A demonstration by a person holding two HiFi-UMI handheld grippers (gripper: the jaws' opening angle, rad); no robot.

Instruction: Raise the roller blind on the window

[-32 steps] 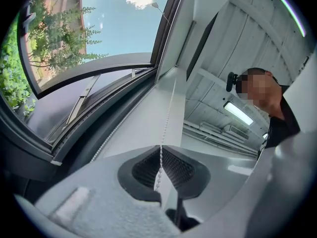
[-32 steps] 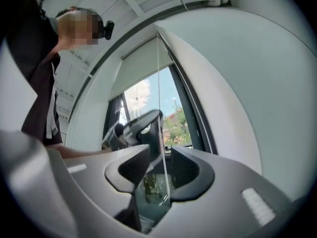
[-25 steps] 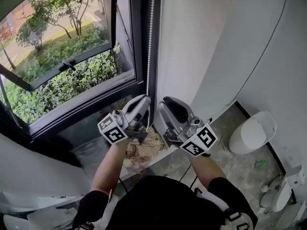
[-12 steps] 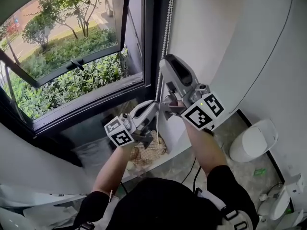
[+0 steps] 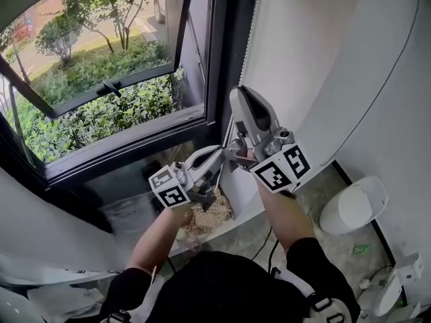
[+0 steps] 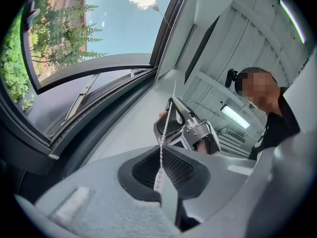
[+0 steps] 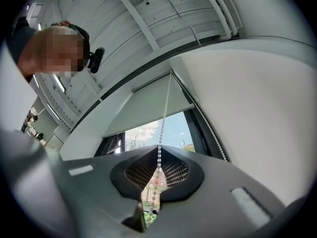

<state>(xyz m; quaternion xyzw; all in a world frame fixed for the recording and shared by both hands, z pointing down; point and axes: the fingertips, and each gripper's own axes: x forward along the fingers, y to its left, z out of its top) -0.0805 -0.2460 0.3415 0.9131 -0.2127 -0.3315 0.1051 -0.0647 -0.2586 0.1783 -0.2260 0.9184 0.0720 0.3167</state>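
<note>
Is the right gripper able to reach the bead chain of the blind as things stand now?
Probably yes. The right gripper is at the bead chain, and its jaws have just been closing on it. It is above the left gripper, which also clamps the chain. Nothing stands in the way.

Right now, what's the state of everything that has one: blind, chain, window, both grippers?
roller blind: partly lowered, not yet fully raised.
bead chain: taut, gripped at two spots, right gripper above the left.
window sash: open, swung outward.
left gripper: shut on the bead chain.
right gripper: jaws have just been closing, shut on the bead chain.
</note>
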